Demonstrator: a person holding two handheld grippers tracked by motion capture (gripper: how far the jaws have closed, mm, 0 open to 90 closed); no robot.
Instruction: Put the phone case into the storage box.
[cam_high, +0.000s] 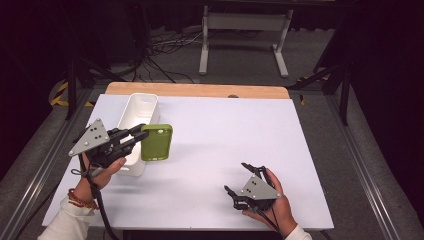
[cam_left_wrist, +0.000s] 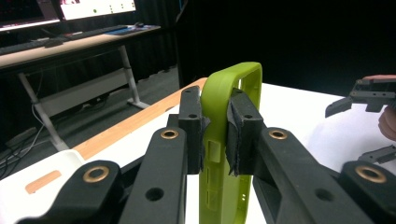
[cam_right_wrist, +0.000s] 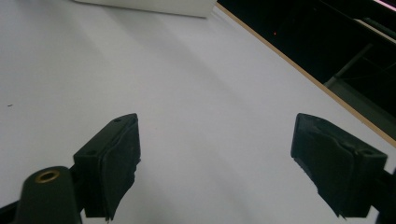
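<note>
A green phone case (cam_high: 156, 142) hangs above the white table (cam_high: 225, 140), just right of a white bin (cam_high: 136, 120). My left gripper (cam_high: 139, 135) is shut on the case's left edge. In the left gripper view both pads pinch the thin green wall of the phone case (cam_left_wrist: 231, 84), which stands on edge between them with my left gripper (cam_left_wrist: 215, 126) around it. Near the front right of the table my right gripper (cam_high: 238, 179) rests in the hand with its jaws wide apart. Nothing lies between the jaws of my right gripper (cam_right_wrist: 215, 158), just bare white tabletop.
The long white bin lies at the table's left, its far end near the wooden strip (cam_high: 200, 90) along the back edge. A corner of the white bin (cam_right_wrist: 154, 7) appears at the top of the right gripper view. Behind the table stands a white desk frame (cam_high: 245, 35) with cables on the floor.
</note>
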